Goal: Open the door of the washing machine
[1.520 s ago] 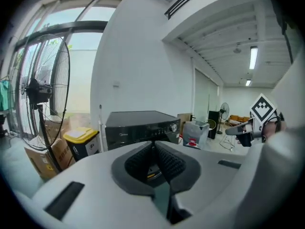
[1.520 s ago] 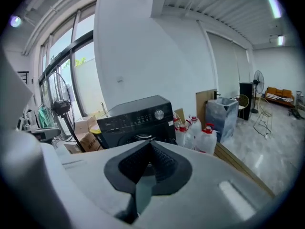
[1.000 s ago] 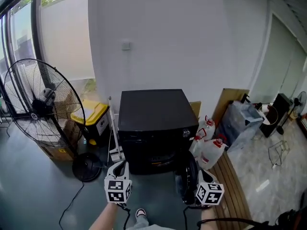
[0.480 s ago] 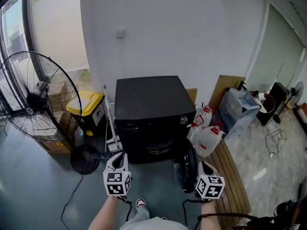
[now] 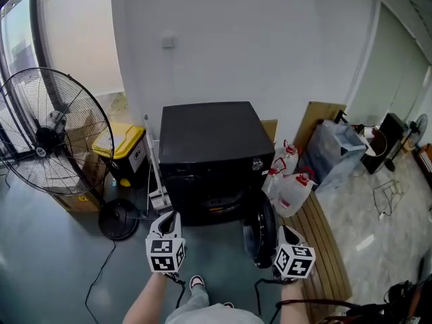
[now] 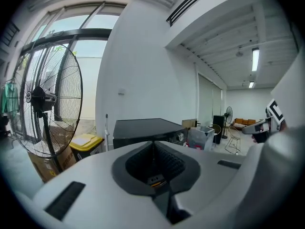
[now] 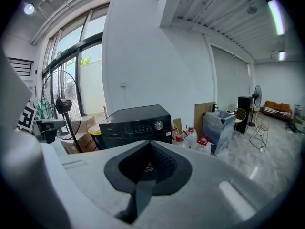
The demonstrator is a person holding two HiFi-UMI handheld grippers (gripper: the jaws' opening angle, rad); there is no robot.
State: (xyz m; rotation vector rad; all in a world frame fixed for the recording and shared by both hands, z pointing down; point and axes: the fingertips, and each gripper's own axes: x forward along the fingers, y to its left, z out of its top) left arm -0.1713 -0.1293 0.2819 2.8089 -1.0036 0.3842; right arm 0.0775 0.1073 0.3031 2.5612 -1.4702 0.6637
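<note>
The black washing machine (image 5: 212, 157) stands against the white wall; its top shows in the left gripper view (image 6: 143, 127) and its control panel in the right gripper view (image 7: 136, 124). Its round dark door (image 5: 260, 236) hangs swung out to the right of the front opening. My left gripper (image 5: 169, 224) hovers just before the machine's lower left front, jaws shut (image 6: 153, 144) with nothing between them. My right gripper (image 5: 283, 235) floats right beside the open door's outer edge, jaws shut (image 7: 150, 146) and empty. Whether it touches the door I cannot tell.
A big standing fan (image 5: 54, 133) and a yellow-lidded bin (image 5: 127, 147) sit to the left. A white mop (image 5: 156, 181) leans at the machine's left side. Water jugs (image 5: 293, 191) and a wooden slatted board (image 5: 324, 248) lie to the right. My shoe (image 5: 197, 283) is below.
The head view has shifted, so the machine sits a little higher in the picture. Both grippers keep their places before the machine, jaws still shut.
</note>
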